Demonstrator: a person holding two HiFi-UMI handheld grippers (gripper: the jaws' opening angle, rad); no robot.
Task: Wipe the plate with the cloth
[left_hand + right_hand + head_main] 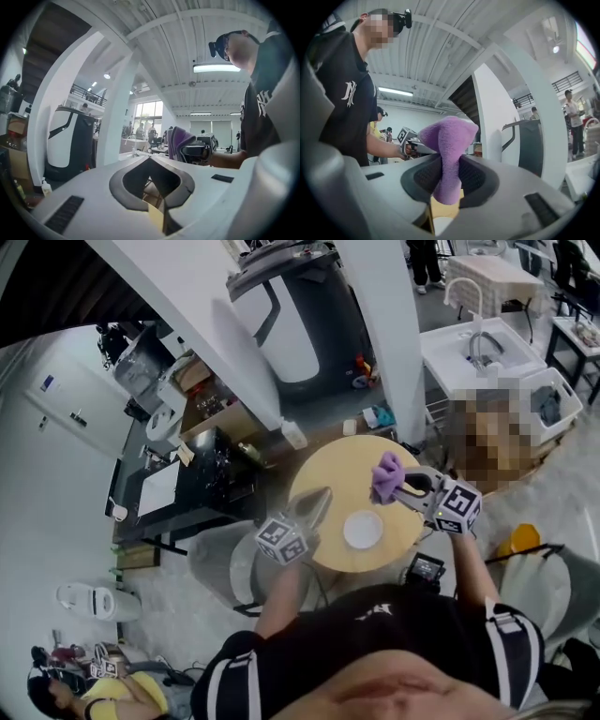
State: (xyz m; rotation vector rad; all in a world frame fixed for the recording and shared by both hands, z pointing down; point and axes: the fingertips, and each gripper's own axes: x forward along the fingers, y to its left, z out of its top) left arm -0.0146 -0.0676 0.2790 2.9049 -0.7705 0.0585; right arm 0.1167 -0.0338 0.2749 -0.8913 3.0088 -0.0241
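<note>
A small white plate [363, 530] lies on the round wooden table [328, 549], near its front edge. My right gripper [394, 486] hovers over the table's right side, shut on a purple cloth [387, 474] that bunches up above the jaws. In the right gripper view the cloth [449, 150] is pinched between the dark pads [473, 178], with the wooden top and a white rim showing below. My left gripper [322, 498] reaches over the table's left side, left of the plate, shut with nothing in it. From the left gripper view the cloth [178, 140] shows across the table.
A black desk [187, 484] with clutter stands to the left of the table. Behind it are a white pillar [394, 334] and a large white-and-dark machine [281, 324]. A sink unit [478, 348] is at the back right. A black device [427, 568] hangs at the table's near edge.
</note>
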